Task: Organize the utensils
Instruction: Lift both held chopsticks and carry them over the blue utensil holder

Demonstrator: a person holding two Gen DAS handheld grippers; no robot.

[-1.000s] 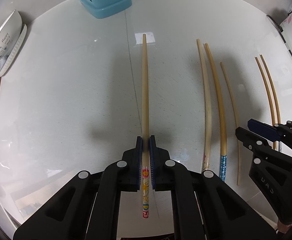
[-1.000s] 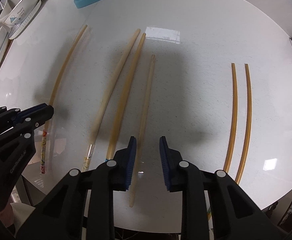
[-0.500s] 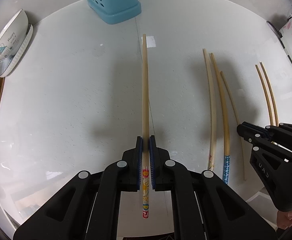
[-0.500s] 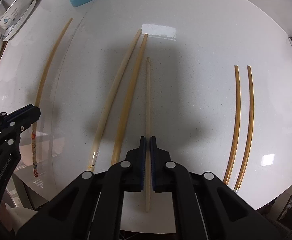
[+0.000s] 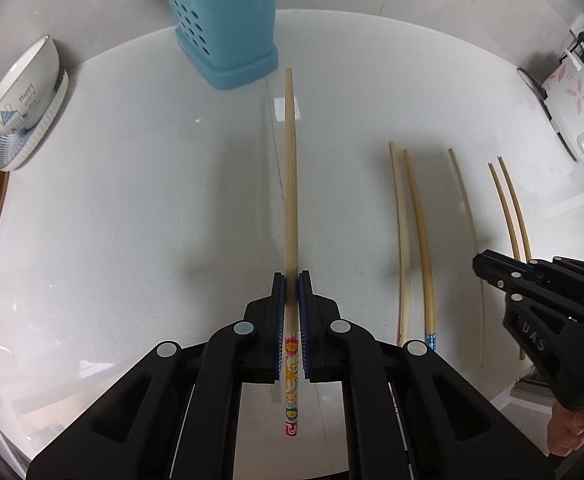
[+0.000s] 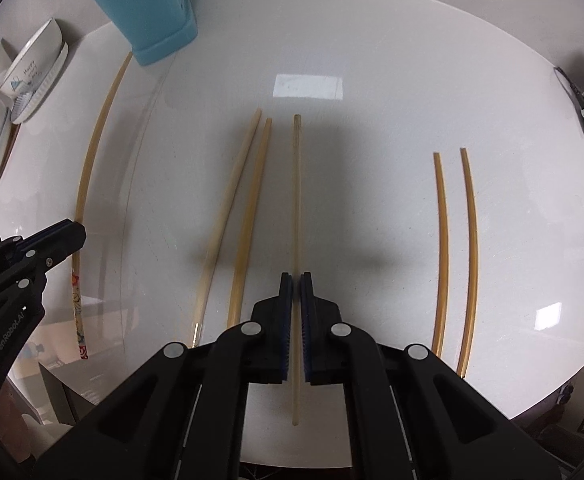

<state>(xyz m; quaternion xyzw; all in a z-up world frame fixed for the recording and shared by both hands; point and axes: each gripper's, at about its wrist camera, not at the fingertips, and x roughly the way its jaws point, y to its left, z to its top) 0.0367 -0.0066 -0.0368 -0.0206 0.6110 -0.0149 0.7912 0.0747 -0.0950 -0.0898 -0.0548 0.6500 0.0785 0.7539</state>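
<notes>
My left claw (image 5: pixel 291 278) is clamped tight on the flower-patterned chopstick (image 5: pixel 290 184), its long axis running straight ahead, tip aimed just right of the blue holder (image 5: pixel 223 28) at the table's (image 5: pixel 131 208) far edge. My right claw (image 6: pixel 296 278) pinches the pale chopstick (image 6: pixel 296 192), also pointing away from me. Left is nearer the holder, I reckon, so it should lead.

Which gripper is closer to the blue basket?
Left. The left gripper points its chopstick almost at the blue basket. The right gripper sits off to the right, holding another chopstick.
</notes>
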